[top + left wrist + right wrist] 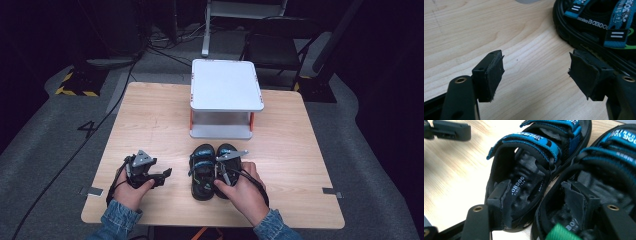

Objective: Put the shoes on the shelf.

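Note:
Two black sandals with blue straps lie side by side at the table's front centre: the left sandal [202, 172] [529, 177] and the right sandal [228, 149] [614, 170]. My right gripper [221, 171] [539, 205] is open above their heels, one jaw inside each sandal and their adjoining side walls between the jaws. My left gripper [164, 176] [536, 72] is open over bare wood just left of the pair, nothing between its jaws. The left sandal's edge [599, 27] lies beside its right jaw. One of its jaws [449, 131] also shows in the right gripper view.
A white two-tier stand [226, 85] with orange posts sits at the table's [150, 120] back centre, just beyond the sandals. A black folding chair [272, 47] and cables are on the floor behind the table.

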A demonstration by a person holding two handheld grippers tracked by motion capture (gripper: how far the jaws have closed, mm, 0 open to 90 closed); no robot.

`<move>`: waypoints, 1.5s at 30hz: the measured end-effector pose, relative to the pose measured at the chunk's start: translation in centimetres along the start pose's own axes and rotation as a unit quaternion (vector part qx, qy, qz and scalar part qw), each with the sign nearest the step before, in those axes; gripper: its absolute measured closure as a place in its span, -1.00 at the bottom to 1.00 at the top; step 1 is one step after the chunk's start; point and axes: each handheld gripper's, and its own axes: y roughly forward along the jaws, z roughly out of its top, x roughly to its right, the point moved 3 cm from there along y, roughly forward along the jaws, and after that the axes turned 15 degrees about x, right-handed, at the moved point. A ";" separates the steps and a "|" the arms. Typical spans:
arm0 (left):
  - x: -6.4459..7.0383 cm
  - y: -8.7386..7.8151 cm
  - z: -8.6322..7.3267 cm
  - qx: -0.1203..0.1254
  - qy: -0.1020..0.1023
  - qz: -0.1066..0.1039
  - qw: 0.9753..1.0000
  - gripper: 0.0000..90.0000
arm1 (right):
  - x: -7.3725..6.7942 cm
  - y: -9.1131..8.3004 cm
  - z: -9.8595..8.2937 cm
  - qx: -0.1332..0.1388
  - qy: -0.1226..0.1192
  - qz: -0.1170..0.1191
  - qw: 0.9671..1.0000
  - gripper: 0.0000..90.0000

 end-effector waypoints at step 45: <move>-0.5 -1.2 -1.2 -0.002 -0.017 -0.001 1.000 -0.38 | 3.7 -0.3 2.9 0.059 0.025 -0.016 0.998 0.83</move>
